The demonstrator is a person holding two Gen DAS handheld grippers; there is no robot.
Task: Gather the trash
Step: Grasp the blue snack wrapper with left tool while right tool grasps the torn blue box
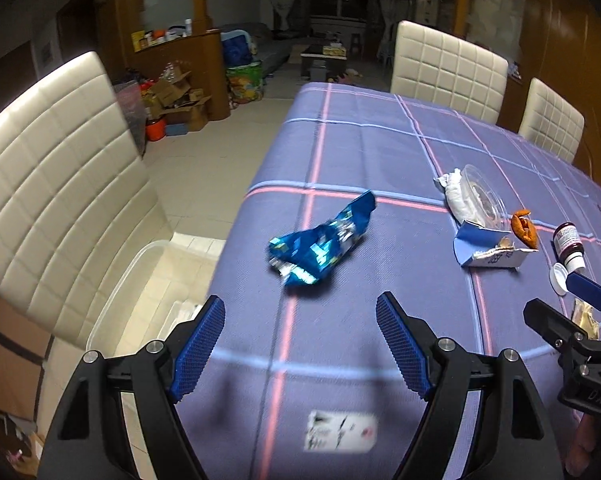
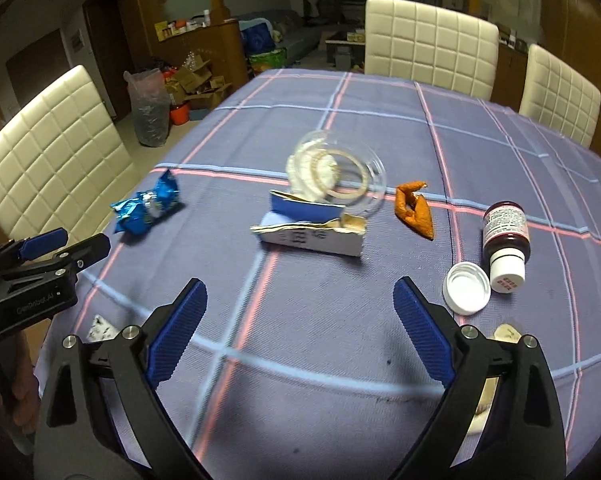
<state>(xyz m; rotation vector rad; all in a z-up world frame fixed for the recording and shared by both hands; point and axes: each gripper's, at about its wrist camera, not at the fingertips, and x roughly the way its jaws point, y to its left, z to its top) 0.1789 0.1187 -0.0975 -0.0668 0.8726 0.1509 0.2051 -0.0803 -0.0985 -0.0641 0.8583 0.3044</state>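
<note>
1. Near the table's left edge, a crumpled blue wrapper [image 1: 322, 240] is seen lying on the plaid tablecloth [image 1: 380, 140], straight ahead of the left gripper [image 1: 300, 344] and apart from it.
2. Left jaws are held wide open, empty; nothing is touched.
3. Wrapper's long axis is laid diagonally: near end toward the left edge, far end angled up toward the table's middle. A wrist turn is judged necessary so the fingers close across the narrow width.
4. Right gripper [image 2: 300, 328] is also spread open and empty, pointed at the torn box [image 2: 312, 228] and the clear dish [image 2: 340, 172] with tissue at mid-table.
5. Left gripper is judged nearer the wrapper; the right is better placed for the box, orange peel [image 2: 414, 210], bottle [image 2: 504, 244] and white cap [image 2: 466, 288].
6. A clear bin [image 1: 140, 280] is seen on the floor just off the left edge, a probable drop point.
</note>
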